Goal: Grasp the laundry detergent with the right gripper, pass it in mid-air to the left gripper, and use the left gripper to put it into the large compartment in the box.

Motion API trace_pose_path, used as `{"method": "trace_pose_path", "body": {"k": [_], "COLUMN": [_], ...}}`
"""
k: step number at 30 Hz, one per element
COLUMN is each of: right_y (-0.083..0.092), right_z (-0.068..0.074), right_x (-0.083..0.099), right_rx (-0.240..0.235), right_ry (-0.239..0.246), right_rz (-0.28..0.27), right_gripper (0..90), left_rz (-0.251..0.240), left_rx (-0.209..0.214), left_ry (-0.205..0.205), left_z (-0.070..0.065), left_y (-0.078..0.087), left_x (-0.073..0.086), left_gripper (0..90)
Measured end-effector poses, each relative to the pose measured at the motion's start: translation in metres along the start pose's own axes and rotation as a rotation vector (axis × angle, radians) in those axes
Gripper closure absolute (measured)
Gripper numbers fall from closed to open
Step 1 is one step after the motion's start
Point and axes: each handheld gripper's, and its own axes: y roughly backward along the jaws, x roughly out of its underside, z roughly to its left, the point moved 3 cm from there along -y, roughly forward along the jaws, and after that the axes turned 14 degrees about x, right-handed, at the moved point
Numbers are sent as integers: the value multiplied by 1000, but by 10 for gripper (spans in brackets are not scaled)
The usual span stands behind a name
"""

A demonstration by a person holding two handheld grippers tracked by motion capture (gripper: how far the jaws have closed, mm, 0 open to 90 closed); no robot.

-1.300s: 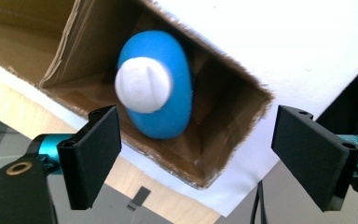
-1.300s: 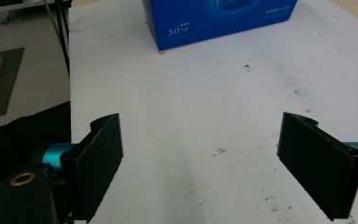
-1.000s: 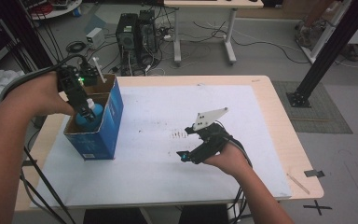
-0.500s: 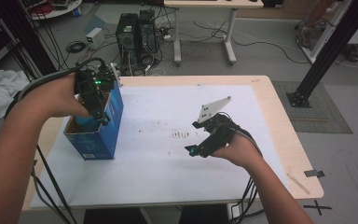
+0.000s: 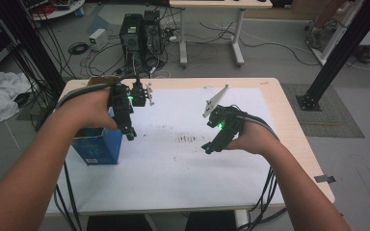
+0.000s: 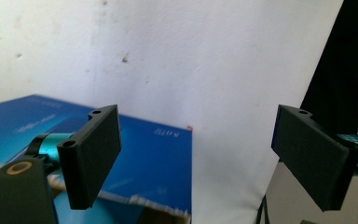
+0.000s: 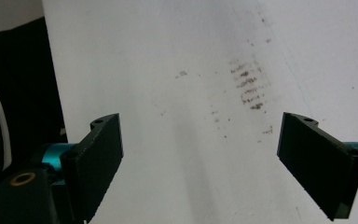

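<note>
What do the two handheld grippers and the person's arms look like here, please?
Both the left gripper and the right gripper have black bodies, a green light, teal fittings and flat black rectangular jaws. A grey three-cornered plate tops the right one. Black cables trail along the forearms, which are bare, no sleeves in view.

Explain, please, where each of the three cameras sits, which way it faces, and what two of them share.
High view: above the person's side, facing forward and down on the table; both forearms, left gripper, right gripper.
Left gripper view: rides the left gripper, faces the blue box; open jaws.
Right gripper view: rides the right gripper, faces the smudges; open jaws.
Shared: high view also shows box and smudges.
</note>
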Motion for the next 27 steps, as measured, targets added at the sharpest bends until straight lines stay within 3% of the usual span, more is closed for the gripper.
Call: {"method": "trace_pose_path", "body": {"k": [5, 6, 8, 15, 22, 27], "right_y": [-10, -19, -21, -31, -33, -37], "right_z": [-6, -5, -4, -2, -1, -2], "right_x": [2, 4, 4, 2, 1, 7], "right_rx": [1, 13, 14, 13, 7, 10], "right_ry": [11, 34, 48, 68, 76, 99], "right_rz": [49, 95, 107, 133, 150, 223], "right_gripper": [135, 135, 135, 135, 135, 135], "left_rz": [19, 24, 26, 19, 51, 50], "left_rx": [32, 39, 47, 58, 71, 85], "left_ry": [-16, -17, -20, -27, -38, -49], "left_z": [3, 5, 8, 14, 14, 14], "left_y": [-21, -26, -31, -38, -47, -54], "left_x": [-9, -10, -12, -15, -17, -15], "left_gripper": [159, 159, 159, 159, 159, 159]}}
